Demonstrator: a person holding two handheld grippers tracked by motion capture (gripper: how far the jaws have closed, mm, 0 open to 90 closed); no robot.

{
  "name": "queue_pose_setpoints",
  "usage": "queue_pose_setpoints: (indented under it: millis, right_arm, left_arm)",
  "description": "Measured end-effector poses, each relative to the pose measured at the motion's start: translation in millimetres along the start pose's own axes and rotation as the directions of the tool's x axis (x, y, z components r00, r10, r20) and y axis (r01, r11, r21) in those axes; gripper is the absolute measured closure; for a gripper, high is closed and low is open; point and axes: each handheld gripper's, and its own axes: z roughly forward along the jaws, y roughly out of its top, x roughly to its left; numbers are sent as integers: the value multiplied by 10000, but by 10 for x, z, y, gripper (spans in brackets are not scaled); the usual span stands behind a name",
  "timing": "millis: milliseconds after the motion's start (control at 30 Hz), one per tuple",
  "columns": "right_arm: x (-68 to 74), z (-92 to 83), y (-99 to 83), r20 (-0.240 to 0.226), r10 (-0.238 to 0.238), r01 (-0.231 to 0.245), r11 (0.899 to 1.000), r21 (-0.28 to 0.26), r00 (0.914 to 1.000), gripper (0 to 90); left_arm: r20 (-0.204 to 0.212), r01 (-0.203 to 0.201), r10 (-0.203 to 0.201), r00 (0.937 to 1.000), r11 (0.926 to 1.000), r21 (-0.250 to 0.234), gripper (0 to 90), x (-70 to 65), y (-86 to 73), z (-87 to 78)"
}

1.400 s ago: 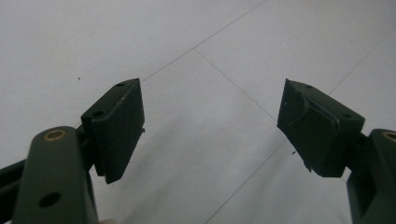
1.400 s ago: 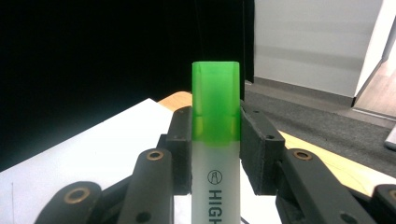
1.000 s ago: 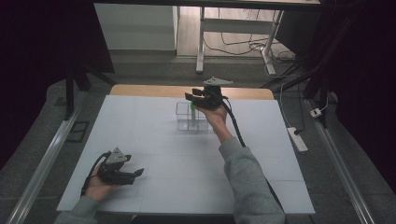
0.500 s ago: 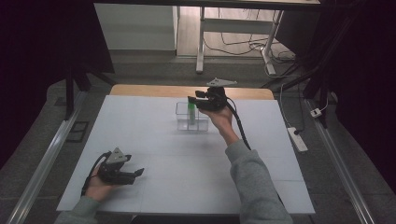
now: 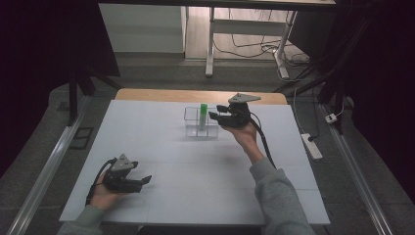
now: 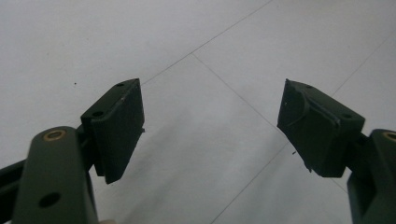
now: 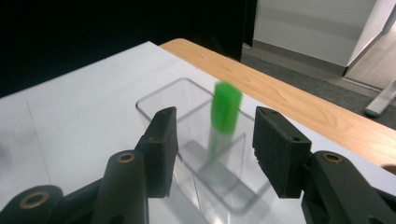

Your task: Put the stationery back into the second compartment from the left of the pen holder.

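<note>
A clear plastic rack (image 5: 194,130) with several compartments stands at the far middle of the white table. A tube with a green cap (image 5: 203,114) stands upright in it. My right gripper (image 5: 216,113) hovers just to the right of the rack, open, with nothing between its pads. In the right gripper view the green-capped tube (image 7: 226,109) and the rack (image 7: 159,100) lie beyond the open right gripper (image 7: 214,135), apart from it. My left gripper (image 5: 145,180) rests at the table's front left, open and empty; the left gripper (image 6: 210,126) looks down on bare white table.
The white table top (image 5: 195,171) has a wooden strip (image 5: 147,94) along its far edge. A white power strip (image 5: 311,146) and cables lie on the floor to the right. Metal rails run along both sides of the table.
My right gripper has drawn back to the right, off the rack, while the green-capped tube stays standing in it. The left gripper has kept still.
</note>
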Motion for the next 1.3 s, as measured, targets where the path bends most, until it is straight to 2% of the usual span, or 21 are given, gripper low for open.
queue_pose_setpoints:
  millis: [167,433,533,933,1200,1300]
  right_arm:
    - [12,-178,-89,-7,42,-42,10000,15,10000,487]
    - [118,-491,-241,97,-309,309,9995,10,9995,482]
    - [139,-619,-329,109,-255,256,9997,-57,9996,480]
    - [221,-1098,-826,578,-541,498,9960,737,9969,463]
    - [249,-1403,-1099,929,-534,428,9928,1122,9942,448]
    - [244,-1498,-1191,1023,-385,262,9925,1196,9940,445]
  left_arm:
    - [-10,33,-33,10000,10000,-64,230,-3,3,-18]
    - [-10,16,-16,10000,10000,-56,229,-9,6,-14]
    - [-17,17,-18,10000,10000,-87,229,-17,9,-19]
    - [-52,22,-23,10000,10000,-86,229,-15,11,-19]
    - [-53,-8,7,10000,10000,-84,230,-10,10,-18]
    - [-67,-23,23,10000,10000,-88,231,-11,12,-17]
